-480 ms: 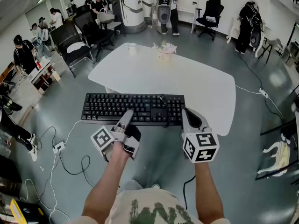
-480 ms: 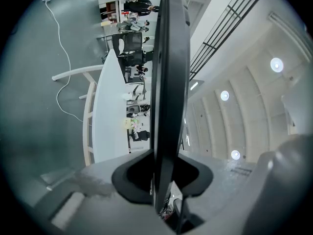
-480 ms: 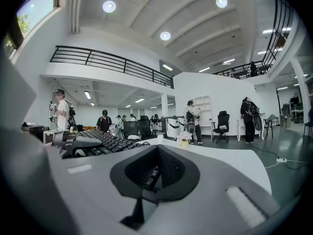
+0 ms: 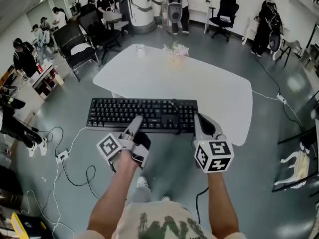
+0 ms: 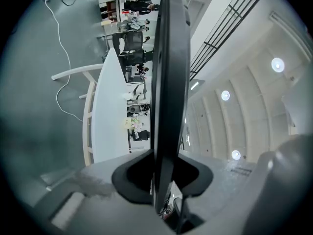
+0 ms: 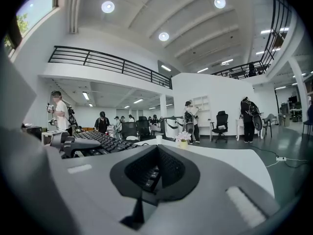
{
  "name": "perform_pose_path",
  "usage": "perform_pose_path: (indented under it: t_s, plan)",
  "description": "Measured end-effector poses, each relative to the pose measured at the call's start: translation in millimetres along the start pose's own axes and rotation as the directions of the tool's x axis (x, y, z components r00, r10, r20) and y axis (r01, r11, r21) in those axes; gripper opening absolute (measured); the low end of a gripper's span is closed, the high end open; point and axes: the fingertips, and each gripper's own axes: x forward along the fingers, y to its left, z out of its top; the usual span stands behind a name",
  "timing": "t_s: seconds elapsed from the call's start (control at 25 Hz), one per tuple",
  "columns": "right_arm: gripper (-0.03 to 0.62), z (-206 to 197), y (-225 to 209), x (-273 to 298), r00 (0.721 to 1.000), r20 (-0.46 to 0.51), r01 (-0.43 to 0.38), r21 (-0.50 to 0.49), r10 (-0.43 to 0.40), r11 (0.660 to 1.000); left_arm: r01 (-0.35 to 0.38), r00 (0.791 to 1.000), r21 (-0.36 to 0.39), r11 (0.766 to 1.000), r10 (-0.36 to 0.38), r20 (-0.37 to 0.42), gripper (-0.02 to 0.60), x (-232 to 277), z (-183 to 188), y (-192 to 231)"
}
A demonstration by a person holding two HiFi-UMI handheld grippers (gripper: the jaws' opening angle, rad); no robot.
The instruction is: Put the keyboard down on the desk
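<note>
Clamping, left gripper (image 4: 135, 121): clenched on the near long edge of the black keyboard (image 4: 142, 115), left of centre; rolled onto its side, marker cube at the left of the hand.
Left gripper view: keyboard (image 5: 168, 72) seen edge-on, seated in the notch of the left gripper (image 5: 160, 177); black pads pressed against both faces.
Right gripper (image 4: 197, 122): set at the right near corner of the keyboard; marker cube facing up.
Right gripper view: jaws of the right gripper (image 6: 154, 173) drawn close, grasping the keyboard's right end; keys visible in the notch between them; rest of the keyboard (image 6: 100, 142) running off to the left.
Keyboard position: held level in the air, keys up, long side across the head view; left part over the grey floor (image 4: 60, 108), far right part overlapping the near edge of the desk in that view; apart from the desk top in the left gripper view.
White desk (image 4: 209, 91): directly beyond the keyboard.
Desk, far side: white cup (image 4: 141, 50) and small pot of pink flowers (image 4: 176, 54), well apart from the keyboard.
Floor, left of the person: loose cable (image 4: 74, 141) leading to a power strip (image 4: 62, 157).
Background: office chairs (image 4: 227, 11); several persons standing.
</note>
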Motion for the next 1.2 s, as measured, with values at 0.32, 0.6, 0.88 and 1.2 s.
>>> perform_pose_path:
  t_s: [0.32, 0.6, 0.88, 1.2]
  plan:
    - [0.000, -3.5, -2.8, 38.7, 1.000, -0.016, 0.017, 0.003, -0.017, 1.000, -0.002, 1.000, -0.009, 1.000, 0.002, -0.025, 0.089, 25.8, 22.6, 18.3]
    - [0.000, -9.3, -1.5, 93.6, 0.997, -0.042, 0.065, 0.003, -0.065, 0.998, -0.006, 0.998, -0.047, 0.999, 0.003, -0.060, 0.089, 64.4, 65.5, 47.9]
    - [0.000, 2.2, 7.2, 154.6, 0.988, -0.055, 0.147, 0.028, -0.145, 0.989, -0.006, 0.988, -0.056, 0.998, -0.002, -0.156, 0.089, 112.6, 118.1, 58.8]
    - [0.000, 9.5, 28.1, 217.8, 0.972, -0.079, 0.226, 0.035, -0.222, 0.974, -0.013, 0.972, -0.085, 0.996, -0.007, -0.236, 0.087, 153.5, 180.6, 75.1]
